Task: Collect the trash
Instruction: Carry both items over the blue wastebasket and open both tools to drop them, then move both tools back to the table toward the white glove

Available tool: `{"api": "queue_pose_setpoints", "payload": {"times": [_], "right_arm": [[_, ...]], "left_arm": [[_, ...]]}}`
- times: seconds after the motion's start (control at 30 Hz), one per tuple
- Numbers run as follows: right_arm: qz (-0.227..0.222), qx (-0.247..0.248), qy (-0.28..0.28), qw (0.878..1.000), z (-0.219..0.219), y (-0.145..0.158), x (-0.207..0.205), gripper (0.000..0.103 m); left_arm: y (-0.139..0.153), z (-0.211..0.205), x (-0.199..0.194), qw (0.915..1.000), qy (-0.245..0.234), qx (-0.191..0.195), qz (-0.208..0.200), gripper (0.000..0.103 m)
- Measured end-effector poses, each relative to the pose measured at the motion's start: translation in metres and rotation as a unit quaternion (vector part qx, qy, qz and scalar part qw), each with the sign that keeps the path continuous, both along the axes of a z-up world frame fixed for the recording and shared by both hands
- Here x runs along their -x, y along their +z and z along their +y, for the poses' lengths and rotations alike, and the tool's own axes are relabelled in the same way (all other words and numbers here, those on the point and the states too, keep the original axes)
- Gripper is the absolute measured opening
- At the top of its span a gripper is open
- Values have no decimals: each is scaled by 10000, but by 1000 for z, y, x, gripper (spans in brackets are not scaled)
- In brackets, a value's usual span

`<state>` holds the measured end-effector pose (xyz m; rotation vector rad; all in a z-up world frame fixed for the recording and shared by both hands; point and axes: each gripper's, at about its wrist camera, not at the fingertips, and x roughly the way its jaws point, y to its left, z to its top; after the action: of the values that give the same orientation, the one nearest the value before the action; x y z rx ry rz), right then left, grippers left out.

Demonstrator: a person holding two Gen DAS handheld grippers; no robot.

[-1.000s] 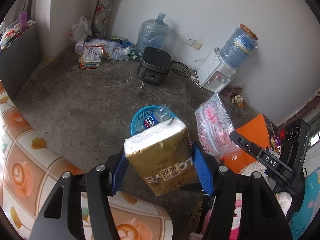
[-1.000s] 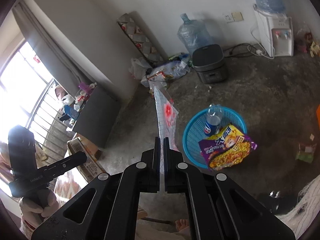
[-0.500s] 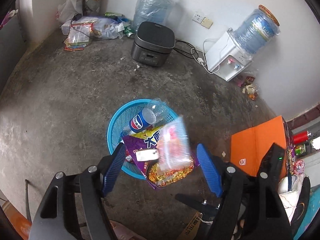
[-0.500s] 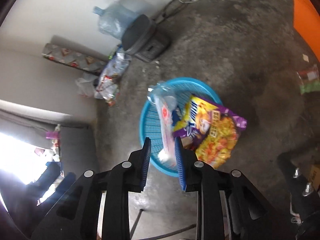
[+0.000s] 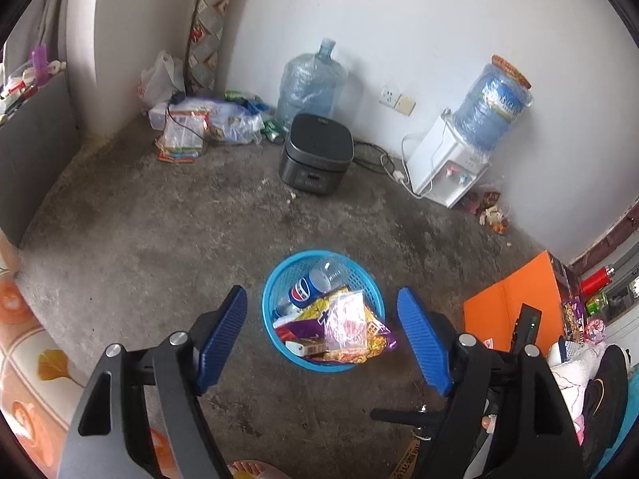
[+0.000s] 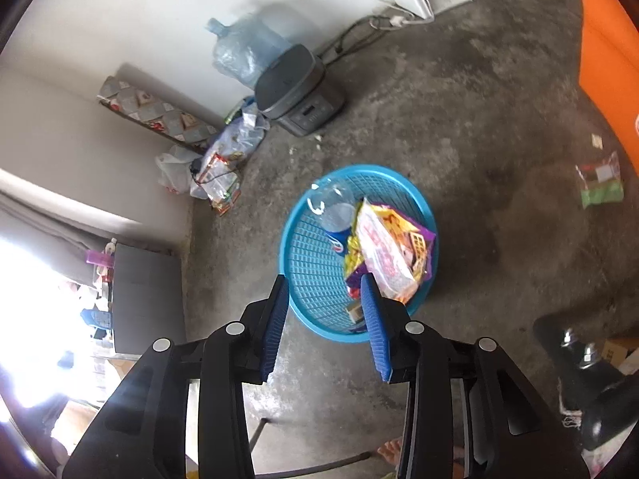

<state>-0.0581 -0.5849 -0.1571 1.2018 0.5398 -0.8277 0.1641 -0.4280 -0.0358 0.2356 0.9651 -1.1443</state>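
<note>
A round blue basket (image 5: 279, 275) stands on the concrete floor. In it lie a Pepsi bottle (image 5: 309, 285), a purple and yellow noodle packet (image 5: 379, 337), a clear bag with pink print (image 5: 347, 323) on top, and a brown tissue pack (image 5: 307, 347) at the near rim. My left gripper (image 5: 321, 291) hangs above the basket, its jaws opening wide with nothing between them. My right gripper (image 6: 324, 279) hovers over the basket's (image 6: 287, 239) near rim, jaws opening and empty; the clear bag (image 6: 383, 255) lies just beyond its right finger.
A black rice cooker (image 5: 315, 155), a water jug (image 5: 311, 84) and a water dispenser (image 5: 451, 167) line the far wall. Bags are piled in the corner (image 5: 199, 119). An orange board (image 5: 515, 303) lies to the right. A green and white wrapper (image 6: 601, 183) lies on the floor.
The left gripper let go of the tissue pack and the right let go of the clear bag; both now lie in the basket. Both grippers have opened, and the right has sunk.
</note>
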Motion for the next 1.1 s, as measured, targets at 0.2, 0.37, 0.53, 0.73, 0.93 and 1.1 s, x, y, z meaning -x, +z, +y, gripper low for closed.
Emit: {"api": "queue_pose_setpoints", "payload": {"times": [0.2,0.37,0.53,0.73,0.93,1.1], "right_arm": [[-27,1336,563,9894,37,75,-20,57],[-90,2596,1097,9594,84,136,-39,76],[-195,3658,1626,9162,141,182,-53,95],[-402,4387,2447,8637,204,208,-66,95],[-1024,3600,3758,8477,243,200,-86,95],[-1160,2926,4827,8173,287,179,-112,90]], "left_arm": [[63,86,-5,9940,471,831,-539,92],[107,166,0,9789,1026,1401,-1079,97],[131,241,1,9647,1635,1617,-1286,97],[136,333,16,9519,2201,1581,-1426,97],[123,418,39,9430,2770,1148,-1447,97],[91,469,54,9378,3193,706,-1161,97]]}}
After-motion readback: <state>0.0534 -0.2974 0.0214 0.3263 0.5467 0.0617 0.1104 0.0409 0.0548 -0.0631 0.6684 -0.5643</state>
